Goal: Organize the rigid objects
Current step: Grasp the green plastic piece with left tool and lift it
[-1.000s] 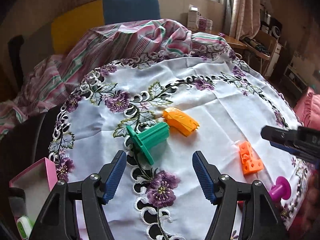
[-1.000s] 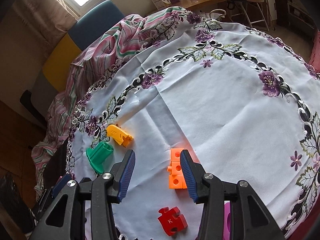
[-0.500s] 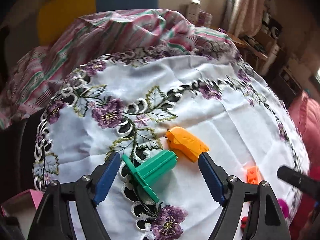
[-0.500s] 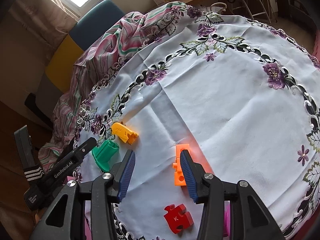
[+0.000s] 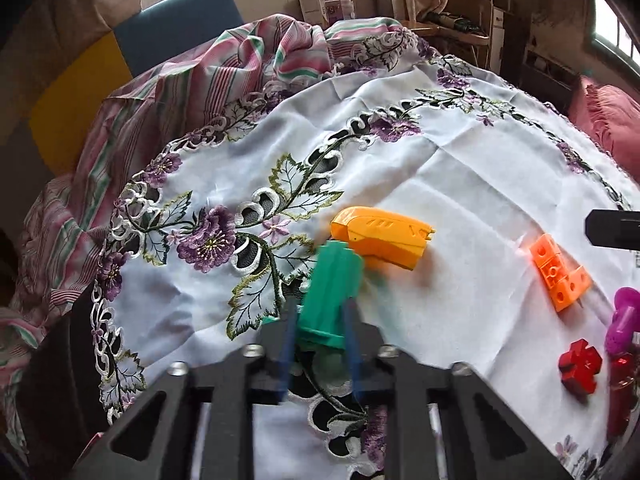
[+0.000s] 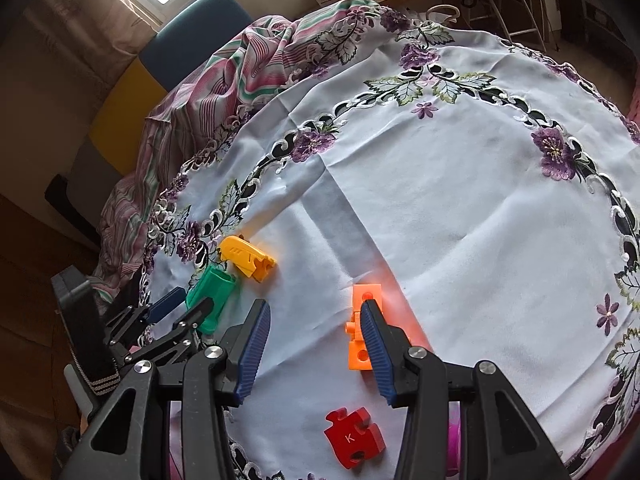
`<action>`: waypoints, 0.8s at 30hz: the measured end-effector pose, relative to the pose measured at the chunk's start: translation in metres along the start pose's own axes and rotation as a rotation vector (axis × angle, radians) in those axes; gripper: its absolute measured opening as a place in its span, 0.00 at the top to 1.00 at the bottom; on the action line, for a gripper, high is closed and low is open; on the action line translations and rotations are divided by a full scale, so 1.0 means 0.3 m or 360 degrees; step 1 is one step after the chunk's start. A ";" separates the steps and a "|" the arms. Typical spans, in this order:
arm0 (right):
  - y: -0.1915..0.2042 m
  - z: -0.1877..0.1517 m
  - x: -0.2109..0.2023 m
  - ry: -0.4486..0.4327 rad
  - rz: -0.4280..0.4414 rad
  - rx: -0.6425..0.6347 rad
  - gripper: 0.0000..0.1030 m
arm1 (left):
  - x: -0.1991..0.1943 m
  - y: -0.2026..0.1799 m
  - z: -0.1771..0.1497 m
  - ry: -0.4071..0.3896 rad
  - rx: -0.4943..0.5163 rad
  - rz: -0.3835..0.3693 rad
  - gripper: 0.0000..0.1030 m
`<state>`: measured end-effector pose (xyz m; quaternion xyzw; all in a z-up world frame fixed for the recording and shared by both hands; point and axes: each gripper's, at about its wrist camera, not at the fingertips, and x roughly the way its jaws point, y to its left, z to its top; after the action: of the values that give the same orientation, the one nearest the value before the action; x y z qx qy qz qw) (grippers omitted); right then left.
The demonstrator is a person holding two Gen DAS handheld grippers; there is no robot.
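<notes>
My left gripper [image 5: 318, 334] is shut on the green plastic piece [image 5: 334, 290], blue pads pressed on both its sides; the right wrist view also shows it [image 6: 210, 296] held by that gripper [image 6: 188, 304]. A yellow-orange plastic part [image 5: 382, 236] lies just beyond it on the tablecloth. An orange block with holes [image 5: 560, 276] lies to the right, also in the right wrist view [image 6: 362, 330]. My right gripper [image 6: 316, 344] is open and empty, its right finger over the orange block. A red puzzle piece [image 6: 354, 436] lies under it.
The round table has a white embroidered cloth [image 6: 460, 184], with a striped cloth [image 5: 208, 76] bunched at its far edge. A magenta peg [image 5: 624, 320] and a red piece [image 5: 580, 366] lie at the right. A blue and yellow chair [image 6: 180, 40] stands behind.
My left gripper moved forward over the green piece and closed on it; the piece now points away along the fingers. My right gripper stayed open, nearly still.
</notes>
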<state>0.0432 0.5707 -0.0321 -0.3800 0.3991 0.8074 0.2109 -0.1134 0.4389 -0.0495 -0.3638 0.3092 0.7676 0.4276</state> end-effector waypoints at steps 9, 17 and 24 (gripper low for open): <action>-0.003 -0.007 0.012 0.0013 -0.0060 -0.0014 0.54 | 0.001 0.091 0.003 0.0007 -0.0179 -0.0146 0.50; 0.006 -0.013 0.029 0.0046 -0.0066 -0.0040 0.54 | 0.070 0.099 0.055 0.0075 -0.0143 -0.0216 0.48; 0.008 -0.015 0.037 0.0063 -0.0064 -0.0049 0.54 | 0.184 0.060 0.062 0.0272 -0.0043 -0.0219 0.70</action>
<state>0.0366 0.5661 -0.0413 -0.4071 0.3829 0.8014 0.2133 -0.1551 0.4692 -0.0818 -0.4540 0.3084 0.7067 0.4465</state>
